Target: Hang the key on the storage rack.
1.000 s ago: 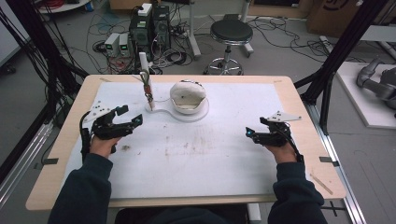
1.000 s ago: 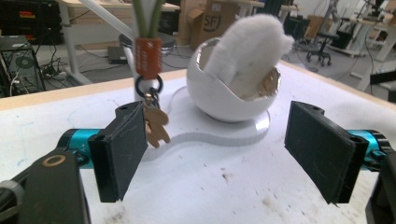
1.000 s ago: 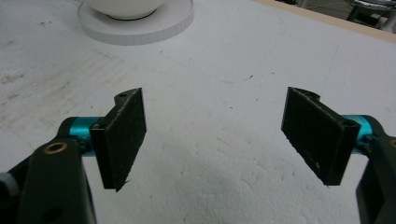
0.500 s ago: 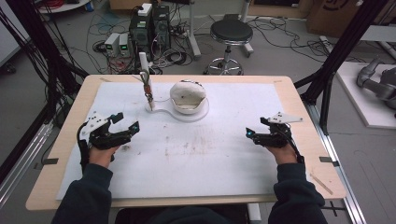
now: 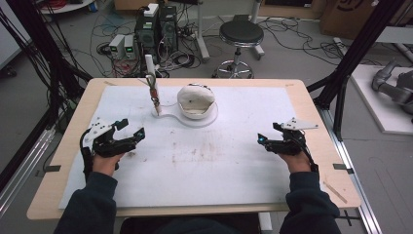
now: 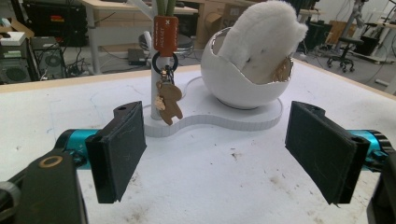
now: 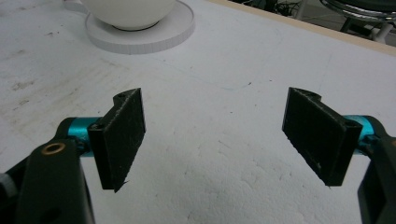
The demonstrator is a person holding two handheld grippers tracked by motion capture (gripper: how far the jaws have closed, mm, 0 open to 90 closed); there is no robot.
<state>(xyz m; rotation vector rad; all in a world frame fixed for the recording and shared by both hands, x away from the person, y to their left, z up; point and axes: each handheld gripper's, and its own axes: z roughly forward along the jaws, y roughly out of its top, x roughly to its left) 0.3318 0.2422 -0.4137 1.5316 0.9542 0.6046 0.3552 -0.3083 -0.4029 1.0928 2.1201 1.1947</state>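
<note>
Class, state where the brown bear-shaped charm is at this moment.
In the left gripper view, the bear-shaped charm hangs from a ring on the white post, left of the white bowl, beyond the open left hand-held gripper.

The left gripper (image 5: pixel 131 136) has slid from mid-left of the high view down toward the lower left, away from the keychain stand (image 5: pixel 155 100); its jaws remain spread wide

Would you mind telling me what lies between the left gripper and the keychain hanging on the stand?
Nothing: in the left gripper view, bare stained white mat separates the left gripper from the keychain.
</note>
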